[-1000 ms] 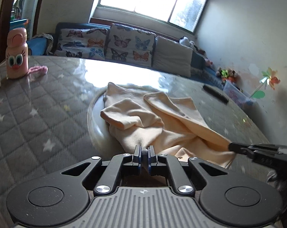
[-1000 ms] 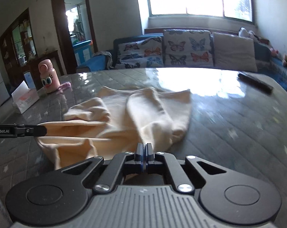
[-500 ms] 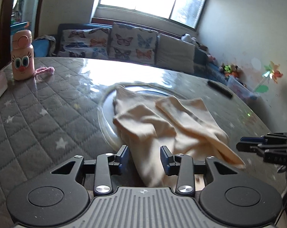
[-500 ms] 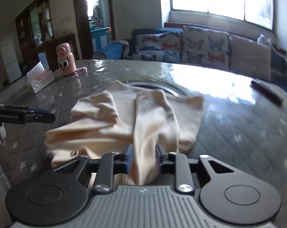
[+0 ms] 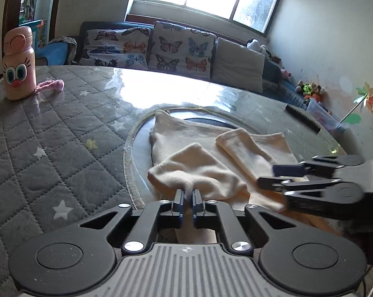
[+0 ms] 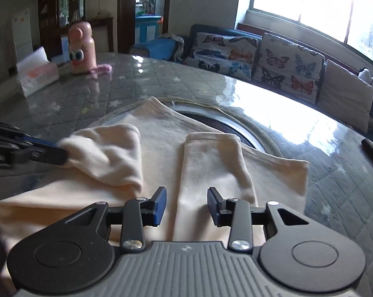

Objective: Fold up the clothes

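Note:
A cream garment [image 5: 206, 146] lies on the round quilted table, both sleeves folded in over the body. My left gripper [image 5: 187, 193] is shut on the end of the left sleeve [image 5: 196, 170]; it also shows in the right wrist view [image 6: 60, 154] pinching that sleeve [image 6: 112, 153]. My right gripper [image 6: 186, 199] is open, its jaws on either side of the right sleeve [image 6: 211, 168] without gripping it. It shows in the left wrist view [image 5: 273, 175] at the right, open over the cloth.
A pink cartoon bottle [image 5: 18, 64] and a pink cord [image 5: 50, 86] stand far left. A tissue box [image 6: 36, 74] is beside them. A black remote [image 5: 302, 116] lies far right. A glass turntable [image 5: 142, 133] lies under the garment. A sofa [image 5: 176, 49] stands behind.
Both grippers opened and let go of the hem half a second ago. The left gripper then shut on the left sleeve's end; the right stayed open and moved over the right sleeve.

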### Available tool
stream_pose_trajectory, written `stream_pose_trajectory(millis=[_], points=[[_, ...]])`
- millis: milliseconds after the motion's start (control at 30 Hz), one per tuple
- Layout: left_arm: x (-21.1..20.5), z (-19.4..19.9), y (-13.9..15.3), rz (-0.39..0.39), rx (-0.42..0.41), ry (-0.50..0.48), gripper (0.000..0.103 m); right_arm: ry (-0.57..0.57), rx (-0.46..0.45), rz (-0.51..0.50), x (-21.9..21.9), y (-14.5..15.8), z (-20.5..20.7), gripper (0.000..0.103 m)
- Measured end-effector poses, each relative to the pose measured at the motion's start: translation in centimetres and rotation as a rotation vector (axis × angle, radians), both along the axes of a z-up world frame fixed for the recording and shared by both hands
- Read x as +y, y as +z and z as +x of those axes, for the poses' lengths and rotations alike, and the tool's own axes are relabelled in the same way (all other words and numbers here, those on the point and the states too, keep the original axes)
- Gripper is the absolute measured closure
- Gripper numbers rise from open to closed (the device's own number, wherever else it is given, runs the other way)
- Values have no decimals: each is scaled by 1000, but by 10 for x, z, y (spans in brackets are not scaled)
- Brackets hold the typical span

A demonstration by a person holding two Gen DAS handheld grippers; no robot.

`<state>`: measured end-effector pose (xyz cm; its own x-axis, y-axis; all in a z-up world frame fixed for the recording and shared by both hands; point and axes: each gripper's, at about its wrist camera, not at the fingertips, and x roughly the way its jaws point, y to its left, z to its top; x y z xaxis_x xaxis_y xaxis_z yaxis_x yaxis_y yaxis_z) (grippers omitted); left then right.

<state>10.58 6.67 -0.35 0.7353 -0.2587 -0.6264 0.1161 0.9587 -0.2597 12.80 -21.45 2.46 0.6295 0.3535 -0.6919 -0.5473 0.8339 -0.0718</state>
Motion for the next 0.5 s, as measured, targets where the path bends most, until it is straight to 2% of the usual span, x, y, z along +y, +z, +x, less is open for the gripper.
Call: stream_pose_trajectory(millis=[133, 200, 267, 367, 500], points=[[13, -7, 12, -4, -42, 36, 99, -3, 12, -18, 5, -11, 9, 70], [23, -12, 20, -4, -67, 68, 99, -2, 14, -24, 4, -14, 10, 86], [36, -19, 28, 2, -93, 105, 99, -19, 6, -17, -1, -10, 8, 96], [59, -31, 38, 17, -119, 168, 99, -44, -9, -6, -10, -3, 5, 101], [95, -52, 42, 48, -122, 265, 99, -104, -53, 27, -31, 13, 0, 103]])
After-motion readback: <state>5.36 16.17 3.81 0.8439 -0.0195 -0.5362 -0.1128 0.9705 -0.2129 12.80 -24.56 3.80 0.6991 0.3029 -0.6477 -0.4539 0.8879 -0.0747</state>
